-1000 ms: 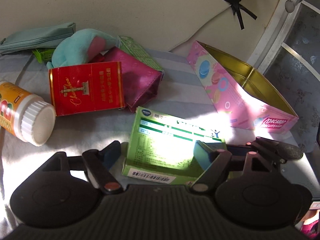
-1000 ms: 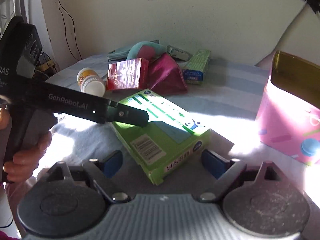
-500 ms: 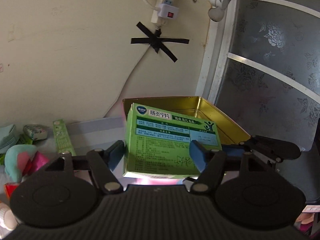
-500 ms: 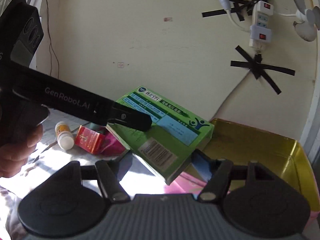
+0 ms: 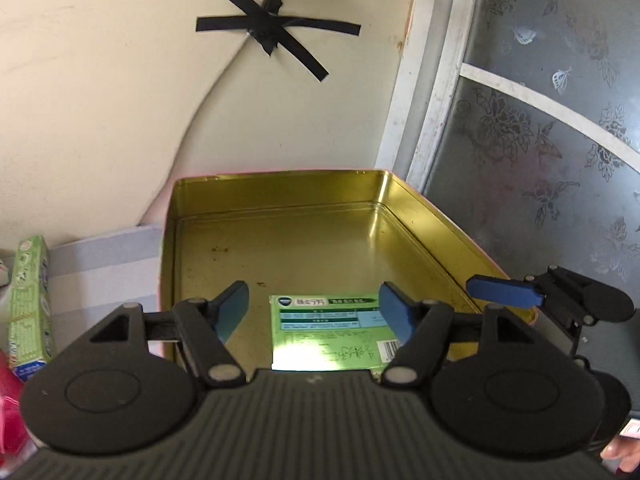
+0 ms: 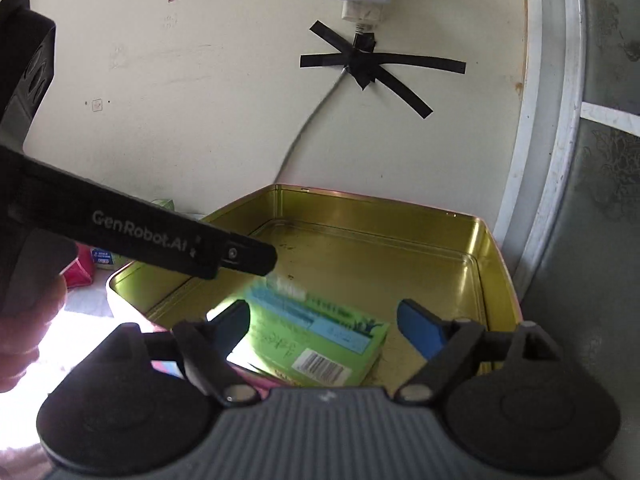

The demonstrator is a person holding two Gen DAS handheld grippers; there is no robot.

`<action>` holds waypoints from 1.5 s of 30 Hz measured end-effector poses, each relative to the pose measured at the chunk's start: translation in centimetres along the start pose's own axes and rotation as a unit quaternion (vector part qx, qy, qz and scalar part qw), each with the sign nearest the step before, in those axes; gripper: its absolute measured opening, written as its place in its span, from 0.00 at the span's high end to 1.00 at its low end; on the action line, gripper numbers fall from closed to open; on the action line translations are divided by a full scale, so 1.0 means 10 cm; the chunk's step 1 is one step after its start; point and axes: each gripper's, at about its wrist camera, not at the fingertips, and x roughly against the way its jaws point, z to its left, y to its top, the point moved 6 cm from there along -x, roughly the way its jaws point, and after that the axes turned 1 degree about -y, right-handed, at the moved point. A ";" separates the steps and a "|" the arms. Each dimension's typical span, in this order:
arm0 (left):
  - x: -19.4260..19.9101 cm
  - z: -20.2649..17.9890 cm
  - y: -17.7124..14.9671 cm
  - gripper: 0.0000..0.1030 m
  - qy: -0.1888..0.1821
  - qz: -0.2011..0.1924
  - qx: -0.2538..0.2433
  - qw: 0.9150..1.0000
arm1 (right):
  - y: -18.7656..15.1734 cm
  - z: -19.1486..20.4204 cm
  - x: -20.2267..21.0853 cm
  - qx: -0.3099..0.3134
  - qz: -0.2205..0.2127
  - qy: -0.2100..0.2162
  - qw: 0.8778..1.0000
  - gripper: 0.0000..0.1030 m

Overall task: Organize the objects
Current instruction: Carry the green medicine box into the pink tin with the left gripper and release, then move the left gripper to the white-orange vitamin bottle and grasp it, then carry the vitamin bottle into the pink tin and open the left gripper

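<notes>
**Commentator 1:** Cream wall behind, a cable pinned up with a black tape cross, frosted glass to the side, and down below sits the gold-lined tin with its pink outside. Look inside: the green box lies flat on the tin's floor, near the front wall.

**Commentator 2:** And nobody has hold of it. The left gripper hovers above the box with its blue fingers spread wide, clear of the cardboard on both sides. The right gripper is the same story from its own camera: fingers apart, nothing between them, box below.

**Commentator 1:** How would that box handle, in your view?

**Commentator 2:** Light cardboard, I'd judge, stiff enough along the edges but easy to dent on the broad faces. Smooth print, so a little slippery. Best hold is across the two long sides, squeezing gently.

**Commentator 1:** More to sort, too. A slim green carton waits on the tabletop left of the tin, and something red shows beyond the left gripper's arm.

**Commentator 2:** Similar stuff, probably: light, boxy, edge grips again.
</notes>
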 end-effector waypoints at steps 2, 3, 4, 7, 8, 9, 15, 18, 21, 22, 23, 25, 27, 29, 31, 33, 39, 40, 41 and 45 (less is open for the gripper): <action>0.24 0.13 0.04 0.29 0.005 -0.010 -0.004 1.000 | 0.10 0.07 0.14 0.011 -0.018 -0.003 1.000 0.21; 0.40 0.21 0.04 0.29 0.009 -0.015 -0.008 1.000 | 0.15 0.12 0.22 0.012 -0.028 0.000 1.000 0.22; 0.58 0.31 0.04 0.29 0.017 -0.020 -0.013 1.000 | 0.25 0.18 0.34 0.012 -0.045 0.008 0.999 0.24; 1.17 0.70 -0.02 0.28 0.053 -0.035 -0.018 0.998 | 0.58 0.36 0.78 0.009 -0.115 0.039 0.993 0.30; 1.37 0.85 -0.05 0.28 0.076 -0.038 -0.016 0.996 | 0.68 0.44 0.94 0.009 -0.145 0.049 0.988 0.33; 1.56 1.01 -0.08 0.28 0.100 -0.040 -0.010 0.994 | 0.81 0.54 1.11 0.008 -0.182 0.063 0.981 0.34; 2.57 2.09 -0.57 0.28 0.249 -0.038 0.071 0.965 | 1.07 1.45 1.20 0.029 -0.207 0.179 0.961 0.49; 2.69 2.59 -0.96 0.28 0.281 -0.005 0.133 0.950 | 0.85 2.24 0.77 0.081 -0.121 0.241 0.959 0.61; 2.66 2.94 -1.35 0.28 0.261 0.019 0.209 0.942 | 0.55 2.84 0.31 0.098 -0.046 0.271 0.956 0.68; 2.62 3.04 -1.44 0.28 0.252 0.023 0.232 0.939 | 0.45 3.02 0.18 0.101 -0.027 0.281 0.954 0.71; 2.57 3.12 -1.50 0.28 0.245 0.025 0.254 0.936 | 0.37 3.19 0.09 0.106 -0.012 0.288 0.952 0.71; 2.48 3.29 -1.49 0.27 0.230 0.020 0.275 0.933 | 0.25 3.48 -0.05 0.121 0.005 0.294 0.948 0.71; 2.37 3.43 -1.41 0.24 0.218 0.012 0.274 0.937 | 0.13 3.77 -0.12 0.145 0.014 0.291 0.946 0.69; 2.27 3.55 -1.34 0.10 0.207 0.000 0.275 0.939 | 0.04 3.98 -0.26 0.166 0.019 0.276 0.946 0.61; 2.15 3.59 -1.30 0.09 0.187 0.001 0.270 0.945 | 0.02 4.09 -0.42 0.178 0.028 0.271 0.946 0.55; 2.01 3.61 -1.33 0.09 0.169 0.013 0.272 0.947 | 0.03 4.16 -0.54 0.187 0.029 0.263 0.946 0.46; 1.76 3.58 -1.52 0.16 0.118 0.035 0.296 0.947 | 0.02 4.35 -0.81 0.206 0.042 0.272 0.939 0.32; 1.77 3.56 -1.52 0.22 0.115 0.030 0.295 0.948 | -0.02 4.38 -0.84 0.210 0.053 0.276 0.937 0.39; 1.78 3.53 -1.51 0.30 0.103 0.027 0.299 0.948 | -0.05 4.40 -0.85 0.210 0.064 0.283 0.934 0.48; 1.86 3.31 -1.56 0.31 0.107 0.039 0.304 0.946 | -0.11 4.30 -0.69 0.207 0.079 0.301 0.927 0.49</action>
